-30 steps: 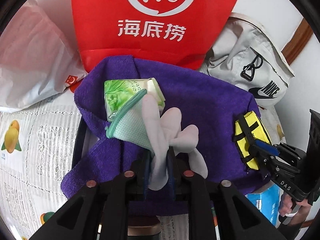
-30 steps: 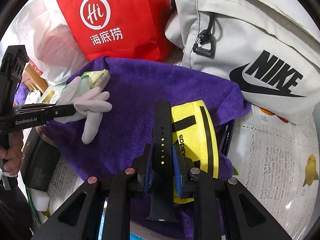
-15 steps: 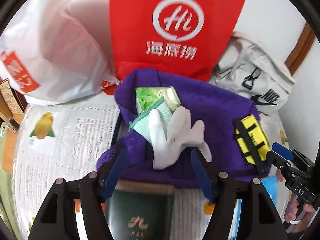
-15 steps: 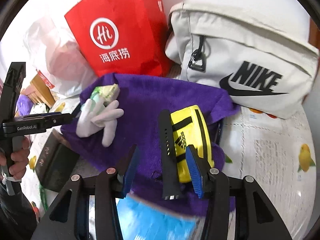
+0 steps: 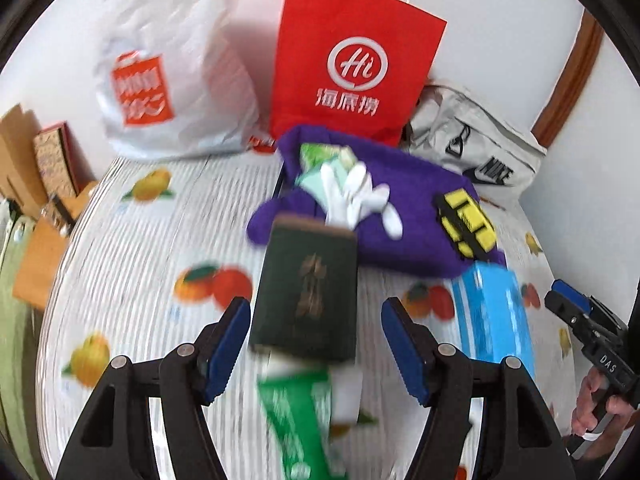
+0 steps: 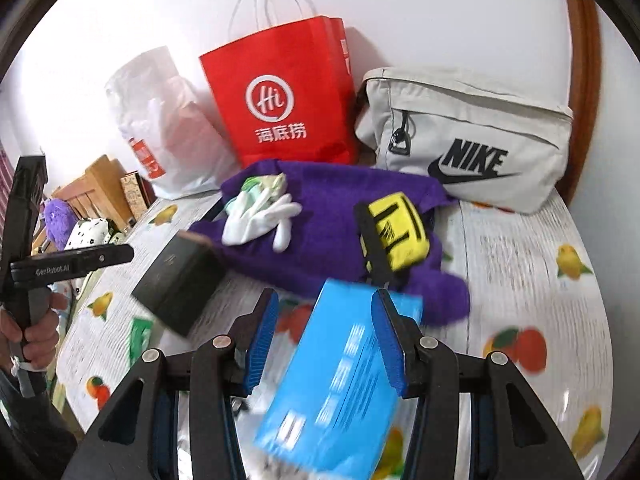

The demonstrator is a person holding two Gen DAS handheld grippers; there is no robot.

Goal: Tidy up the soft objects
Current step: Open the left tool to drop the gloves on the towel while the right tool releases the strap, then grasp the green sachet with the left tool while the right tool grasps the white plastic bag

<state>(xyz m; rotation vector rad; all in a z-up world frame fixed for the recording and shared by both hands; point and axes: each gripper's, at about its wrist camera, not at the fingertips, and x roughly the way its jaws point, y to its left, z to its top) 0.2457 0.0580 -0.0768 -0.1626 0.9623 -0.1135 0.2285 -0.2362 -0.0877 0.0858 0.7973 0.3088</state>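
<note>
A purple towel (image 5: 404, 216) (image 6: 332, 208) lies at the back of the fruit-print table. On it rest a white glove (image 5: 356, 200) (image 6: 260, 216), a green tissue pack (image 5: 316, 158) (image 6: 264, 184), a yellow pouch (image 5: 466, 220) (image 6: 400, 232) and a black watch strap (image 6: 372, 240). My left gripper (image 5: 316, 336) is open and empty, pulled back over a dark green box (image 5: 308, 292). My right gripper (image 6: 326, 336) is open and empty above a blue box (image 6: 340, 384).
A red paper bag (image 5: 352, 64) (image 6: 280, 92), a white plastic bag (image 5: 168, 80) (image 6: 168, 124) and a grey Nike bag (image 5: 476, 152) (image 6: 472, 140) stand against the wall behind the towel. A green packet (image 5: 300, 412) lies near my left gripper. Boxes (image 5: 36, 160) sit far left.
Both grippers opened and pulled back from the towel. The left let go of the white glove, the right let go of the black watch strap; both items now lie on the towel.
</note>
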